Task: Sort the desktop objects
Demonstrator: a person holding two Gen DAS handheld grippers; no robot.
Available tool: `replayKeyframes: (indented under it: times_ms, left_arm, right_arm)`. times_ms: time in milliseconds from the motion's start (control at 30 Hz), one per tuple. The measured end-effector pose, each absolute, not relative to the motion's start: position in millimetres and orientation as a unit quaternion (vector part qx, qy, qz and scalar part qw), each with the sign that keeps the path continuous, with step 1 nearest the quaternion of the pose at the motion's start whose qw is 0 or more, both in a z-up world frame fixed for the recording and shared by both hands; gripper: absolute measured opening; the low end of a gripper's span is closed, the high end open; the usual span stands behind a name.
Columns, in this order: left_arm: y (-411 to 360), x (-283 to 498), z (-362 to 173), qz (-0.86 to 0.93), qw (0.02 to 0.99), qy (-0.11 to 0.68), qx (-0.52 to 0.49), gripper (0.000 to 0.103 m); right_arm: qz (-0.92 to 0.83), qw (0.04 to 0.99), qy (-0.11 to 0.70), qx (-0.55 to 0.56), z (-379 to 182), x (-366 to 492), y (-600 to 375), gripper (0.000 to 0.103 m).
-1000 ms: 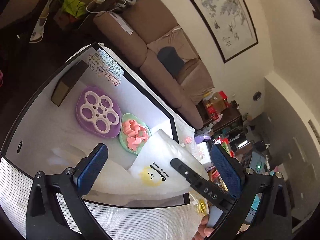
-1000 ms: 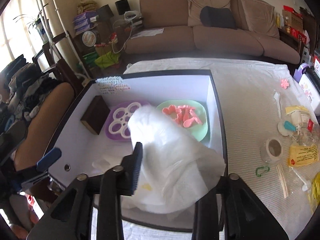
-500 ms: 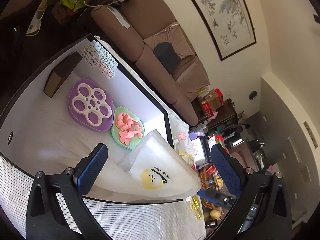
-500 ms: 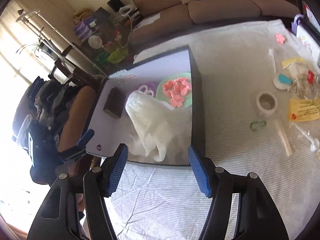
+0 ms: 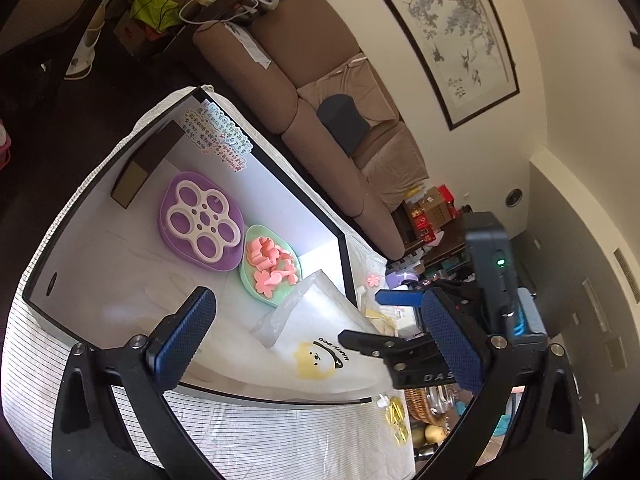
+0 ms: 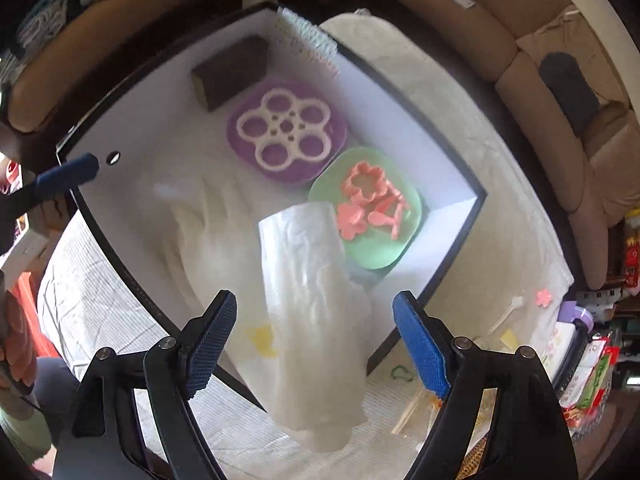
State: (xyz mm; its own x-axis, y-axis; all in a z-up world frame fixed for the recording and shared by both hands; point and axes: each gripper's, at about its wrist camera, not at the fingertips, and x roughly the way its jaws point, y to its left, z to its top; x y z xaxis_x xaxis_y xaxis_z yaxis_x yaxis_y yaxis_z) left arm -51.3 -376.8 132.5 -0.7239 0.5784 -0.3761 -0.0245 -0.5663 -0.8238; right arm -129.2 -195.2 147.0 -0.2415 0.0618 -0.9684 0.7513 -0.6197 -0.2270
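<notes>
A white plastic bag (image 5: 320, 344) with a yellow dog print lies in the front right corner of the white, black-rimmed box (image 5: 344, 248). My left gripper (image 5: 320, 340) hovers open over it, its pads clear of the bag. My right gripper (image 6: 316, 344) points down at the bag (image 6: 312, 280). Its jaws are opening; the bag stands between the pads, untouched by them. The right gripper (image 5: 372, 318) also shows beside the box in the left wrist view. Farther back in the box sit a purple plate (image 5: 200, 220) with a white ring mould, a green plate (image 5: 272, 268) of pink cutters, and a brown block (image 5: 144, 168).
A striped white cloth (image 5: 280, 440) covers the table. Small items lie right of the box: a pink flower (image 6: 543, 298), a green clip (image 6: 400, 372), yellow pieces (image 5: 394, 416). A brown sofa (image 5: 320, 80) stands behind. One left finger (image 6: 68, 174) reaches the box's left rim.
My right gripper has let go of the bag, spread its jaws and tipped over to look down into the box. The bag has settled lower. The left gripper has hardly moved.
</notes>
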Motion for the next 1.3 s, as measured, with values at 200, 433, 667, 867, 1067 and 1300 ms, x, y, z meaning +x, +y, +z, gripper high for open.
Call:
replayKeyframes:
  times_ms: [200,433,667,867,1067,1300]
  left_arm:
    - [-392,-47,130,0.817,0.182,-0.448,-0.314,0.103]
    - [-397,-45,133,0.818,0.178,-0.453,-0.306,0.103]
    - [-429,-21,149,0.833,0.153,-0.475,-0.238,0.103]
    - [-469,9,153,0.835,0.121,-0.507,-0.176,0.103]
    - [-479,7,146,0.828,0.119,-0.515,-0.188,0.103]
    - [-447,-14,152,0.843,0.124,-0.469,-0.232,0.103]
  right_arm:
    - [-0.637,0.205,0.424,0.611,79,-128,-183,0.053]
    - [-0.641,0.259,0.323,0.646,102,-143,-180,0.011]
    - [-0.686,0.383,0.010,0.618,197,-181,-219,0.011]
    - [-0.687,0.439,-0.210,0.540,238,-194,-228,0.011]
    - [-0.620,0.370,-0.419,0.551,120,-191,-155,0.011]
    - [-0.646,0.278,-0.393,0.592,61,-178,-105,0.013]
